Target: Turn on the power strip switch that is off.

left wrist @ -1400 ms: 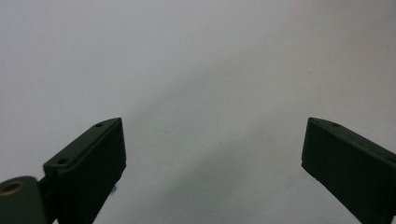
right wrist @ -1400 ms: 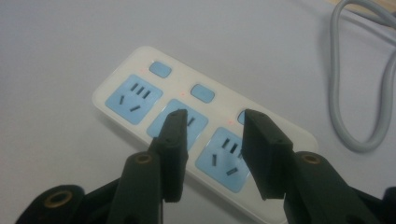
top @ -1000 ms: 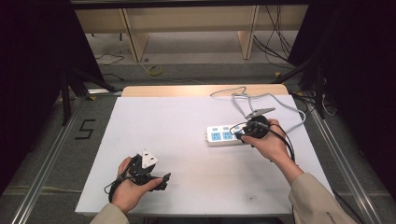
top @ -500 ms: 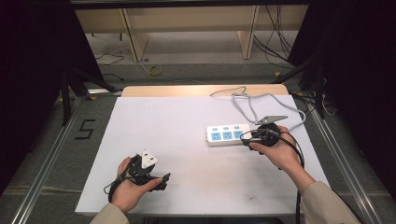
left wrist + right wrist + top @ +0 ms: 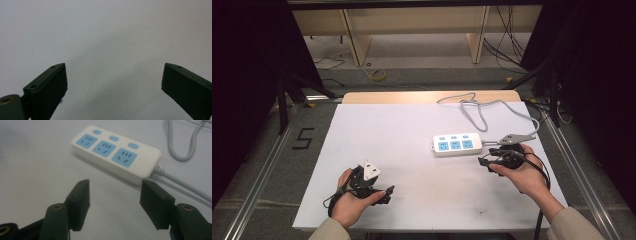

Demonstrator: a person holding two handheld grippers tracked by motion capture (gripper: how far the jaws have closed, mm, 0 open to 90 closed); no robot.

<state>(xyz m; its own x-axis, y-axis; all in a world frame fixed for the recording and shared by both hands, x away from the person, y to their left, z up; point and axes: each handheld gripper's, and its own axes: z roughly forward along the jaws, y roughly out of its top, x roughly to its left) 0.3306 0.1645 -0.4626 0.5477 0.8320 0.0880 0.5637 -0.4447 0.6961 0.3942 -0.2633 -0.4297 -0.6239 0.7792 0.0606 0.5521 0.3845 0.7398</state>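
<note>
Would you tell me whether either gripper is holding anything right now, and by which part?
Nothing is held. The left gripper is open over bare table; the right gripper is open just short of the power strip, not touching it.

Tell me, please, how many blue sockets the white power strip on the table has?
3. On the power strip, one socket sits at the free end, one in the middle, one nearest the cord. None looks hidden.

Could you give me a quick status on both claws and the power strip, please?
Left claw open, empty. Right claw open, short of power strip. Strip flat on table, cord trailing behind.
</note>
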